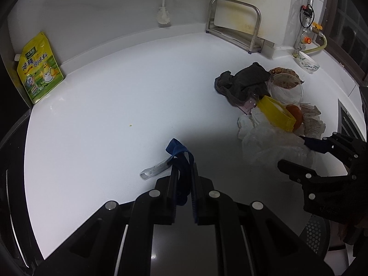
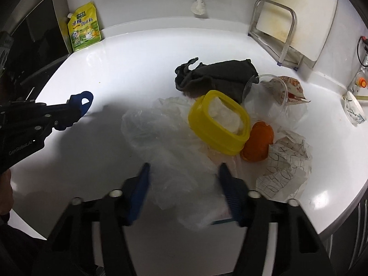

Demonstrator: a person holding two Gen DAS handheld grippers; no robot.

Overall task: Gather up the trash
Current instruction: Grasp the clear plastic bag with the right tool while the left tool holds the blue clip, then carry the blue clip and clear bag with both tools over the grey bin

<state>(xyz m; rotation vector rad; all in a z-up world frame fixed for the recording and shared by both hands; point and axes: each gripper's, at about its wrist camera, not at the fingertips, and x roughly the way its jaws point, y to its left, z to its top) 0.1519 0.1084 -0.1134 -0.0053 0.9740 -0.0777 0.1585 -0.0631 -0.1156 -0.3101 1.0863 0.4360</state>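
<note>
A trash heap lies on the white counter (image 2: 142, 55): a clear plastic bag (image 2: 165, 142), a yellow tub (image 2: 218, 124), an orange piece (image 2: 258, 142), printed paper (image 2: 285, 168), a clear cup (image 2: 264, 94), a snack wrapper (image 2: 292, 89) and a dark cloth (image 2: 218, 76). My right gripper (image 2: 184, 172) is open, with its fingers on either side of the plastic bag's near end. My left gripper (image 1: 184, 168) is shut on a blue strap (image 1: 181, 161) with a white tag (image 1: 154, 170), held over the counter left of the heap. The left gripper also shows in the right wrist view (image 2: 69, 112).
A yellow seasoning pouch (image 1: 39, 69) leans in the back left corner. A brush (image 1: 163, 11) hangs on the back wall. A metal rack (image 1: 239, 23) stands at the back right, beside gas pipes (image 1: 308, 23) and a small bowl (image 1: 308, 62).
</note>
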